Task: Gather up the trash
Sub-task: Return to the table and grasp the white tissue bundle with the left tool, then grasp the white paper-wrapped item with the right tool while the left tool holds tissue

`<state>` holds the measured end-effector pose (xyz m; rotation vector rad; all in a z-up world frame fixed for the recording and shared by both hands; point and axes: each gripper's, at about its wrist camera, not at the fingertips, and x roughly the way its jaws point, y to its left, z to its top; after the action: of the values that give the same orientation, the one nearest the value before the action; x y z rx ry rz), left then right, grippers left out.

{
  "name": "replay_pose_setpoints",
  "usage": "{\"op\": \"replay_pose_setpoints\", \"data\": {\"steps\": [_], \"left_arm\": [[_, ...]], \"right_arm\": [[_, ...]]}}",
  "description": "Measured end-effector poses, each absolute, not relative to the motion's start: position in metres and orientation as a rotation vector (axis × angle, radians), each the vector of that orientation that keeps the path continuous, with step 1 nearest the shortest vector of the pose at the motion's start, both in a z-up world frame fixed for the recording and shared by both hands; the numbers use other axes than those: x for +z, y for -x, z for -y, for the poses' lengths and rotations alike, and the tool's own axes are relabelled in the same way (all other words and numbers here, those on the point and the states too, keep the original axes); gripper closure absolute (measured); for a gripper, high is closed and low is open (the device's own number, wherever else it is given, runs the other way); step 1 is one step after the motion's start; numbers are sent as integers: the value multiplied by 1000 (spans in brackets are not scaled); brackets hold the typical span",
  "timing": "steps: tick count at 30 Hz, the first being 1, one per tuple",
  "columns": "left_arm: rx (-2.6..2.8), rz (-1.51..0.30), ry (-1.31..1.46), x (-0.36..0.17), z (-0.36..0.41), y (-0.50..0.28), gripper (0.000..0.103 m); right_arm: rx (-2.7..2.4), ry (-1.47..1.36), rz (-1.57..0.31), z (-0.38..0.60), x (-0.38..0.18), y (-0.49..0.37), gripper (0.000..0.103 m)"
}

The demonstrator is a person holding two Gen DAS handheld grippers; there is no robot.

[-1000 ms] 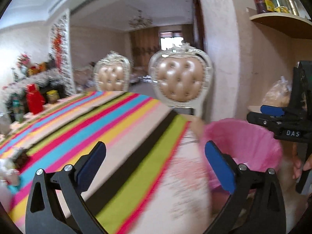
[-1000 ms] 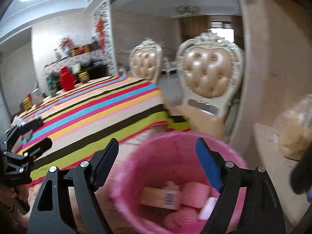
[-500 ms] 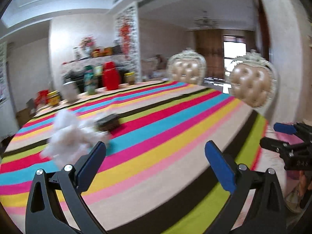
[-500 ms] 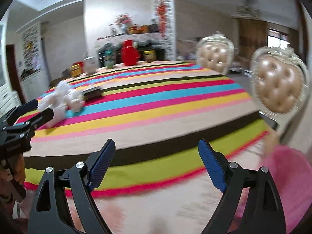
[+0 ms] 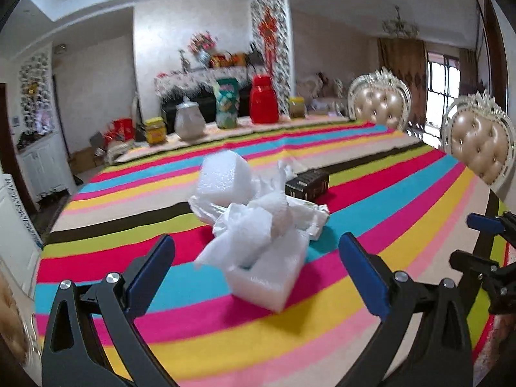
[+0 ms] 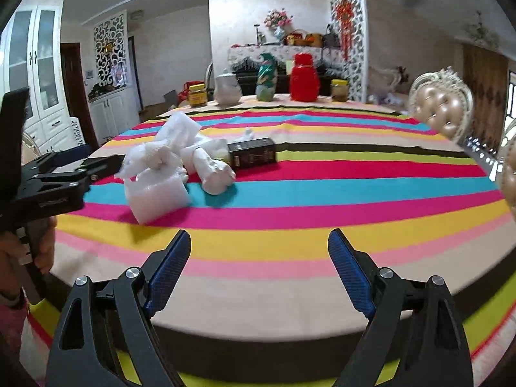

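A heap of white foam packing and crumpled wrap (image 5: 254,225) lies on the striped tablecloth (image 5: 403,213), with a small black box (image 5: 308,184) behind it. My left gripper (image 5: 254,267) is open and empty, just in front of the heap. In the right wrist view the heap (image 6: 167,167) and the black box (image 6: 253,154) sit left of centre. My right gripper (image 6: 258,271) is open and empty over the table's near edge, well short of them. The left gripper also shows in the right wrist view (image 6: 64,174) beside the heap. The pink bin is out of view.
A red jar (image 5: 263,100), a green bag (image 5: 227,103), a white jug (image 5: 189,122) and yellow jars (image 5: 155,130) stand along the table's far edge. Two padded chairs (image 5: 477,143) stand at the right side. A white cabinet (image 6: 38,96) is far left.
Both grippers have swung left, away from the pink bin, to face the table. The foam heap has come to the middle of the left wrist view, close to its fingers.
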<state>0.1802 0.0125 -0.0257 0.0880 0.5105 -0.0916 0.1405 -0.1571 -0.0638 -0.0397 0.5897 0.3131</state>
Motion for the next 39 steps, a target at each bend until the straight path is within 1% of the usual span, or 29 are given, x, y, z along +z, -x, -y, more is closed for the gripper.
{"op": "replay_pose_setpoints", "data": {"steps": [3, 4, 5, 10, 12, 13, 14, 15, 18, 21, 23, 25, 29, 34, 39], "left_arm": [[-122, -549, -117, -30, -8, -206, 5], [-124, -558, -127, -32, -4, -214, 7], [-121, -566, -135, -35, 0, -220, 10], [-119, -604, -133, -48, 9, -251, 18], [-125, -625, -122, -54, 9, -258, 26], [-134, -641, -119, -57, 9, -262, 39], [-146, -654, -119, -59, 10, -265, 57], [-160, -664, -116, -62, 10, -267, 62], [-171, -579, -55, -56, -1, -254, 64], [-160, -444, 21, -40, -20, -236, 65], [-139, -406, 72, -37, -33, -232, 65], [-103, -415, 154, -38, -50, -236, 65], [-7, -440, 205, -39, -67, -243, 64], [79, -418, 190, -34, -77, -243, 63], [86, -408, 150, -32, -71, -242, 63]], "right_arm": [[327, 35, -599, 148, -65, -156, 21], [331, 33, -600, 146, -65, -160, 21], [337, 31, -602, 145, -65, -164, 21], [342, 42, -626, 144, -67, -186, 21], [342, 50, -639, 143, -69, -195, 21], [345, 57, -650, 142, -70, -202, 21], [350, 63, -659, 140, -71, -207, 21], [358, 70, -666, 138, -72, -212, 21], [382, 95, -683, 127, -76, -229, 21], [415, 113, -704, 115, -82, -246, 21], [430, 117, -712, 108, -85, -256, 21], [448, 99, -721, 103, -86, -266, 21], [481, 73, -739, 91, -90, -285, 21], [516, 68, -761, 78, -94, -300, 21], [538, 53, -795, 69, -98, -316, 22]]}}
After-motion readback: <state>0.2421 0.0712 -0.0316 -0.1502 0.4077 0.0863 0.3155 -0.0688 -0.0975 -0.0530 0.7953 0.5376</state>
